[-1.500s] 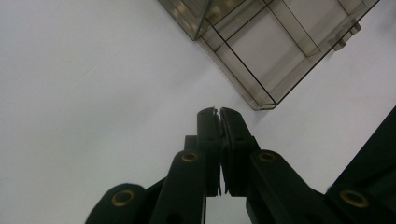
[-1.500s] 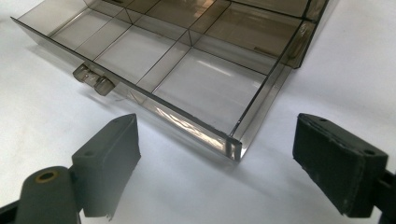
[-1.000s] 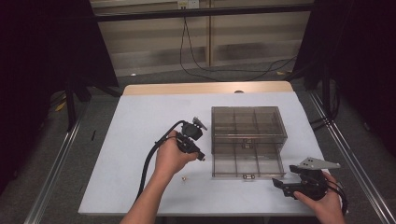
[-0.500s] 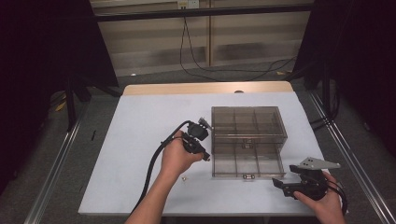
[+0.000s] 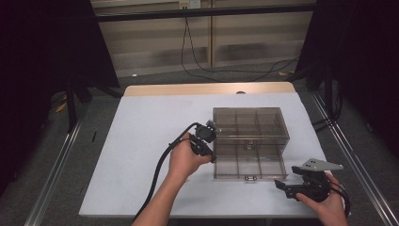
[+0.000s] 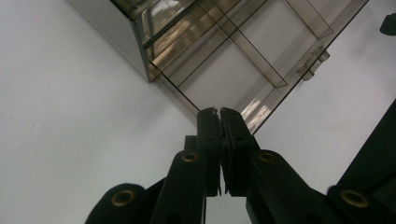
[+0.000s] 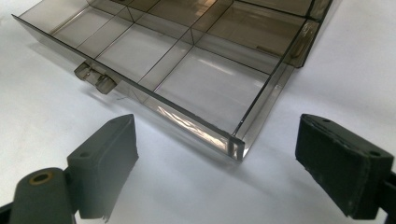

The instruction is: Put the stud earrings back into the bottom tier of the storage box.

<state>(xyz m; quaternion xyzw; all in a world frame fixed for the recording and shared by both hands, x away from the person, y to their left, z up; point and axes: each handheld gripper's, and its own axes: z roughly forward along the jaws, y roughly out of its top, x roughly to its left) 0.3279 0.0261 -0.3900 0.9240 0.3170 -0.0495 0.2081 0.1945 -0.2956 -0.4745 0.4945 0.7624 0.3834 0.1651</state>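
Nudging closer since the earlier frames, shut left tool (image 5: 210, 141) presses the box (image 5: 249, 123) corner; right tool (image 5: 288, 187) waits wide.

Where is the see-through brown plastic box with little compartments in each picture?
High view: the smoky clear plastic compartment box sits right of centre on the white table.
Left gripper view: it spans the top, above the shut left tool.
Right gripper view: across the top.
Shared landmark: its front latch.
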